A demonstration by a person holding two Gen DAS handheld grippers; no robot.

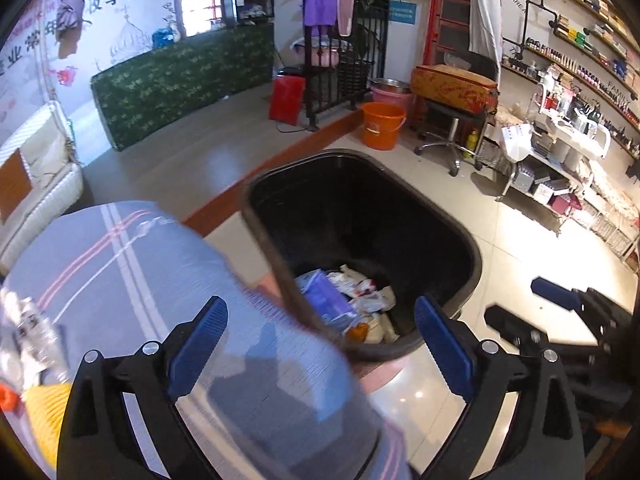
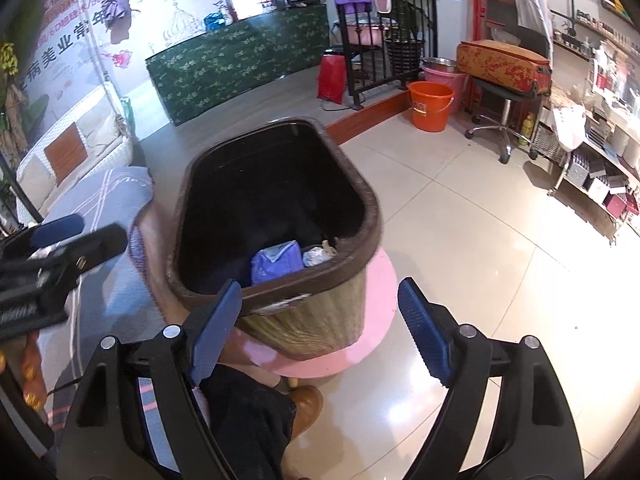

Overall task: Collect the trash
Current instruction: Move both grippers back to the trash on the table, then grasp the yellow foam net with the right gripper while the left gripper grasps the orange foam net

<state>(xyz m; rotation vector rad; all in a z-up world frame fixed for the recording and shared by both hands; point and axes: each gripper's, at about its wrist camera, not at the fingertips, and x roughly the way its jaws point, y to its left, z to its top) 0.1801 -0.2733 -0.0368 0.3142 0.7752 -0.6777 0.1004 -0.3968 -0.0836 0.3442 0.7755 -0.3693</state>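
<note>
I see the tiled floor point(image 2: 460, 216), then the blue striped cloth point(image 1: 132, 264), with the dark-rimmed waste bin point(image 2: 304, 312) just beside it on a pink stool point(image 2: 380, 304). Trash point(image 1: 352, 300) lies at the bin's bottom. My left hand-held gripper point(image 1: 320, 354) and right hand-held gripper point(image 2: 320, 328) both stand wide apart, holding nothing.

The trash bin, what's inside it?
The trash bin holds a blue packet, crumpled white wrappers and something orange at the bottom. Anything beneath that pile is covered, and the near rim hides part of the bottom.
</note>
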